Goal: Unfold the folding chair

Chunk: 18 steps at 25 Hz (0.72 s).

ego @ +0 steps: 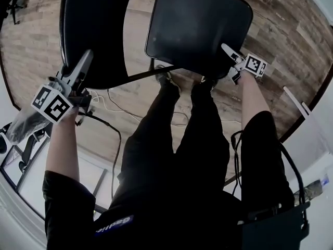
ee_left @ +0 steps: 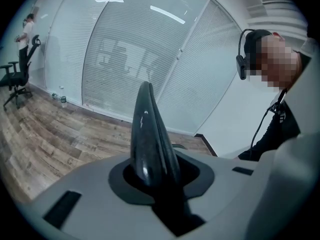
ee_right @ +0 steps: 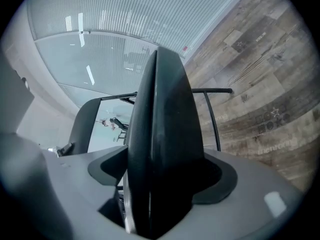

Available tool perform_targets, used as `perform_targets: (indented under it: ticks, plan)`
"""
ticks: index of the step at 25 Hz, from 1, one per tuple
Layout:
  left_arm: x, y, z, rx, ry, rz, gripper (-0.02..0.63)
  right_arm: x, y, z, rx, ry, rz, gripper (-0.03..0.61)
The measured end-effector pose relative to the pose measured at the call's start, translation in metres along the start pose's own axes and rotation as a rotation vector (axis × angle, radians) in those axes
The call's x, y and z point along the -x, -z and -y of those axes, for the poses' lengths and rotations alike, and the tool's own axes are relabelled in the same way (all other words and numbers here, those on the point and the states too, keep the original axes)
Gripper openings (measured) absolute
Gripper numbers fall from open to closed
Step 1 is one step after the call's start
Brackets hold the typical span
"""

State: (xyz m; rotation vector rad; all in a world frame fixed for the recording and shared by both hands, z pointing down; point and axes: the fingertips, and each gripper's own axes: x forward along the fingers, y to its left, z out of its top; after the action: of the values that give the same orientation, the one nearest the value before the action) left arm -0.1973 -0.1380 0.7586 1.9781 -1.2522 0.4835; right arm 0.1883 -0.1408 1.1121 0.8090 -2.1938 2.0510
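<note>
The black folding chair stands in front of my legs in the head view, its backrest (ego: 93, 30) at the upper left and its seat (ego: 197, 25) tilted at the upper middle. My left gripper (ego: 86, 56) is shut on the backrest's side edge, which shows as a glossy black blade (ee_left: 147, 134) between its jaws in the left gripper view. My right gripper (ego: 225, 48) is at the seat's right edge. In the right gripper view the thick seat edge (ee_right: 165, 134) sits between the widely spread jaws, with a thin pale gap on its left side.
A black frame tube (ego: 145, 74) runs under the seat. Cables (ego: 106, 121) trail over the wooden floor (ego: 291, 30). Glass walls with blinds (ee_left: 150, 49) ring the room. An office chair (ee_left: 17, 76) and a standing person are far off.
</note>
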Motion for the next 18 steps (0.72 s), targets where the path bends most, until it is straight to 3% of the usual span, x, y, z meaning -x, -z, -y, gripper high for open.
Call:
perform_targets:
  ticks: [4, 7, 12, 15, 18]
  plan:
    - [0.002, 0.001, -0.003, 0.009, -0.035, -0.009, 0.109, 0.021, -0.002, 0.007, 0.030, 0.219, 0.042, 0.394]
    - [0.006, -0.001, -0.007, 0.017, -0.055, -0.004, 0.154, 0.053, -0.005, -0.008, 0.028, 0.313, 0.093, 0.396]
    - [0.009, -0.008, -0.003, 0.003, -0.064, -0.018, 0.180, 0.135, -0.006, -0.052, 0.030, 0.399, 0.144, 0.396]
    - [0.004, -0.031, -0.002, 0.015, -0.050, 0.009, 0.187, 0.179, -0.017, -0.092, 0.059, 0.441, 0.153, 0.396]
    - [0.034, -0.054, -0.006, 0.047, -0.090, 0.034, 0.187, 0.203, 0.012, -0.147, 0.063, 0.460, 0.118, 0.396]
